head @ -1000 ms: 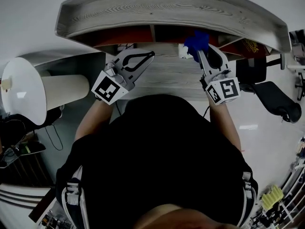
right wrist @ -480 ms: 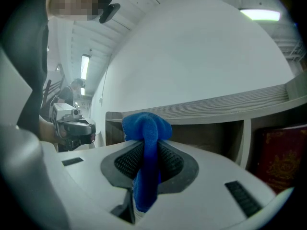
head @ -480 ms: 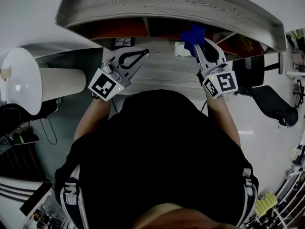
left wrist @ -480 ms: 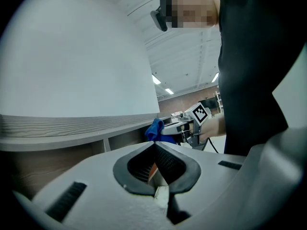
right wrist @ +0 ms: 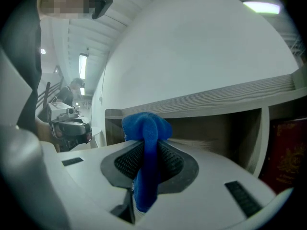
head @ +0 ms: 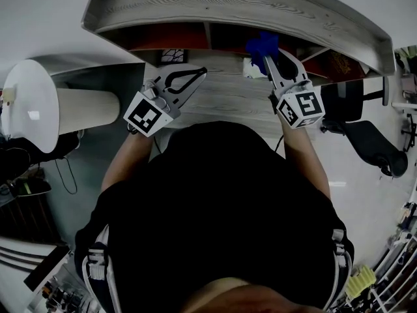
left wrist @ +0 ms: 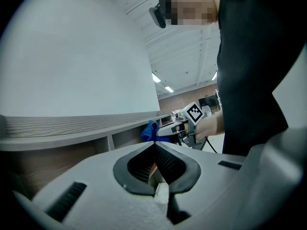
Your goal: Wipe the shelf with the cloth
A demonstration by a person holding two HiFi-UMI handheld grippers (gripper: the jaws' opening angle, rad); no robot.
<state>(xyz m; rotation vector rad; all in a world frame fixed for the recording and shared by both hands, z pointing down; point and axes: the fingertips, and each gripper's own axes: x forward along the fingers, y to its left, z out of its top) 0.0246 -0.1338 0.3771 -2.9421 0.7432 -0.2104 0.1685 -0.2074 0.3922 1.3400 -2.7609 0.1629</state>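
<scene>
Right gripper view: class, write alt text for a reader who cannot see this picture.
The right tongs are shut on a bunched blue cloth, held in front of a pale wood-grain shelf against a white wall. A dark red book stands in the compartment at right.

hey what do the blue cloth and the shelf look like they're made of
Blue cloth: soft, fuzzy knit or microfibre, judging by its nap and limp folds.
Shelf: pale grey wood or wood-look laminate, matte. Streaky grain lines show, but which of the two is unclear.
</scene>
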